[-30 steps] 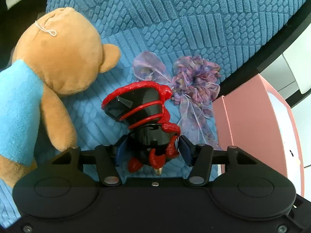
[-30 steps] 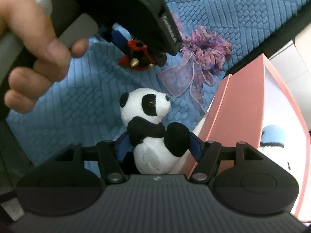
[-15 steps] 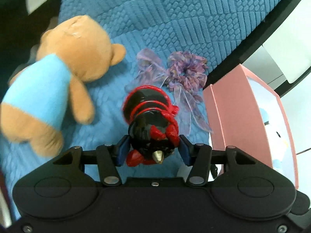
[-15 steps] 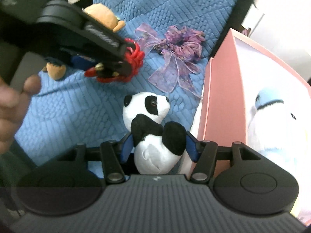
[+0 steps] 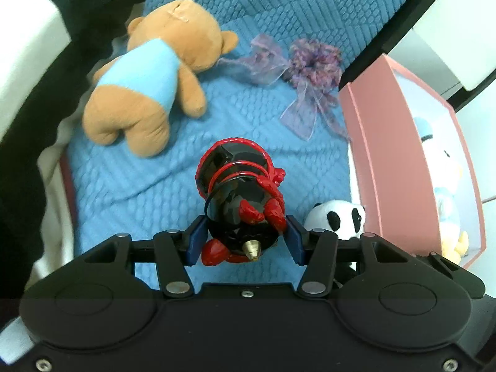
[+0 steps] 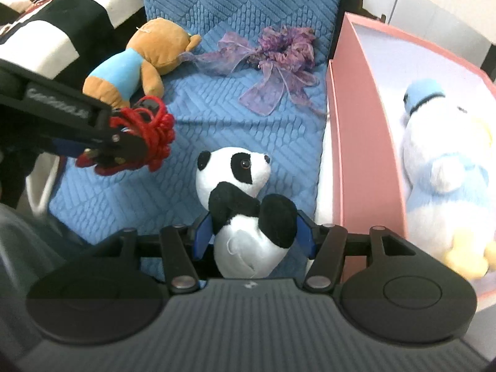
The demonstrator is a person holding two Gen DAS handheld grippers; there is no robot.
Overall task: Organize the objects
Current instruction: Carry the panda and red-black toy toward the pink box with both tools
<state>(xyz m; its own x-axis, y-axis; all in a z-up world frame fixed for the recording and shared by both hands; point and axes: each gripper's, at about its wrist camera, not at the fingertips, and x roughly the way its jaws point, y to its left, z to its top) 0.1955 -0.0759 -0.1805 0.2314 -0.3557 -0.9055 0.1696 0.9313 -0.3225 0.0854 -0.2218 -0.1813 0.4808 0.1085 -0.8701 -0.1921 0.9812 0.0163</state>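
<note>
My left gripper point(image 5: 245, 238) is shut on a black and red toy figure point(image 5: 241, 192), held above the blue quilted cushion point(image 5: 130, 192). The same figure point(image 6: 136, 142) shows at the left of the right wrist view, in the left gripper point(image 6: 102, 145). A panda plush point(image 6: 245, 201) sits clamped between the blue pads of my right gripper point(image 6: 252, 235); the panda point(image 5: 336, 218) also peeks out at the lower right of the left wrist view. The pink box point(image 6: 356, 142) stands just right of the panda and holds a white and light-blue plush point(image 6: 446, 170).
A brown teddy bear in a blue shirt point(image 5: 148, 80) lies on the cushion at the back left. A purple ribbon scrunchie point(image 5: 297, 71) lies near the pink box point(image 5: 381, 155). Black and white striped fabric point(image 6: 55, 31) borders the cushion's left side.
Both grippers have risen with their toys, so the cushion and bear look smaller. The right gripper has rolled, and the pink box's inside with its plush has come into view.
</note>
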